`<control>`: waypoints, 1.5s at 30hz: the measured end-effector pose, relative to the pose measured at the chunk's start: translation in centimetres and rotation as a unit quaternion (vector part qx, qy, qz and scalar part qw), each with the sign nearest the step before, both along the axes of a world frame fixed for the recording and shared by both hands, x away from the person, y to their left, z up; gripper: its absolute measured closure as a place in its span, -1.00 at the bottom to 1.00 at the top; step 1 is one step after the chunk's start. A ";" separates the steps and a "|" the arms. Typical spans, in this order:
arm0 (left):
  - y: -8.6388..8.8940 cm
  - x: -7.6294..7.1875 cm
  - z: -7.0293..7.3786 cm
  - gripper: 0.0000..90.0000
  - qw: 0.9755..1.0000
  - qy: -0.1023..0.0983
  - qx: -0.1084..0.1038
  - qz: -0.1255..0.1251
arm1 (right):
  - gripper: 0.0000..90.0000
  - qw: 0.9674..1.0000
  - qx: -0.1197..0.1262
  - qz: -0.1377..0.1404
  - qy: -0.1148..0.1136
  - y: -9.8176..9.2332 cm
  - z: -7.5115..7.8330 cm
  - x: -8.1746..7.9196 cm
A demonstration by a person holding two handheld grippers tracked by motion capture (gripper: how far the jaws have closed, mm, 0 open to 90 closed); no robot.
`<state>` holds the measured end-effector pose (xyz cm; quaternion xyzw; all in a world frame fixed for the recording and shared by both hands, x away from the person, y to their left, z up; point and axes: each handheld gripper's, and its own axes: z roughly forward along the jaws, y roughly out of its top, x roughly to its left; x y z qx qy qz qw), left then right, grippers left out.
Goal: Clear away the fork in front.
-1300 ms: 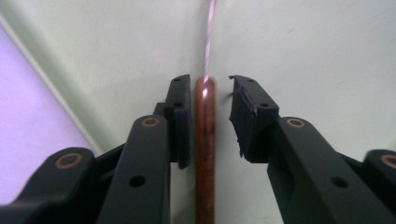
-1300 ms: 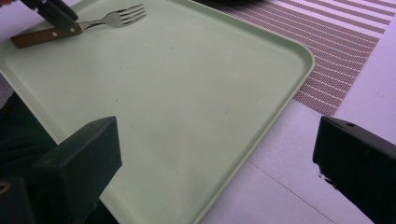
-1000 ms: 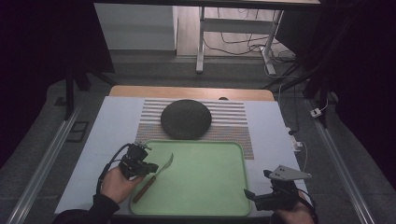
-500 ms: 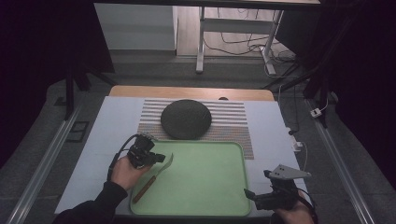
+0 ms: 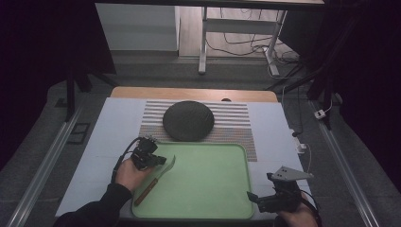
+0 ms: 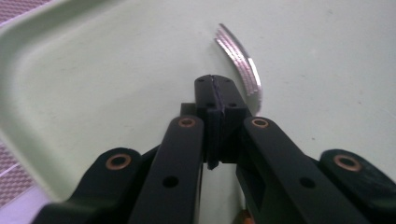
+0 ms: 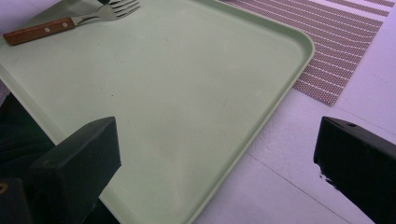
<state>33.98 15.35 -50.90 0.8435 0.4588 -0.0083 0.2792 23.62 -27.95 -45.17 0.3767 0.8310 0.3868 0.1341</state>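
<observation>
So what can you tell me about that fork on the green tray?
The fork has a brown wooden handle with pale rivets and shiny metal tines. It lies flat near the left edge of the green tray, handle toward the person, tines pointing away. The left hand-held gripper is over its neck with jaws shut; whether they pinch the fork is unclear.
</observation>
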 end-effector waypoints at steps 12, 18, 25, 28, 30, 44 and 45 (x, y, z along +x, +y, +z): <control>-4.3 -1.3 0.3 0.98 0.997 -0.012 0.016 -0.075 | -0.99 1.000 -0.003 0.001 0.006 0.0 0.0 0.1; -4.5 -1.6 0.8 0.98 0.996 -0.013 -0.012 -0.084 | -0.99 1.000 0.001 0.000 0.012 0.0 -0.1 0.2; -5.9 -2.0 -0.6 0.98 0.995 -0.003 0.018 -0.102 | -0.99 1.000 0.002 -0.001 0.012 0.0 -0.1 0.2; -4.9 -1.6 -0.6 0.98 0.996 -0.012 0.033 -0.083 | -0.99 1.000 0.002 0.000 0.013 0.0 -0.1 0.2; -4.0 -1.2 -0.6 0.98 0.997 -0.009 0.035 -0.066 | -0.99 1.000 0.002 0.000 0.013 -0.1 -0.1 0.2; 1.3 0.5 -0.7 0.98 0.999 0.019 0.024 0.010 | -0.98 1.000 0.005 0.000 0.016 -0.1 -0.1 0.3; 1.3 0.5 -0.7 0.98 0.999 0.019 0.024 0.010 | -0.98 1.000 0.005 0.000 0.016 -0.1 -0.1 0.3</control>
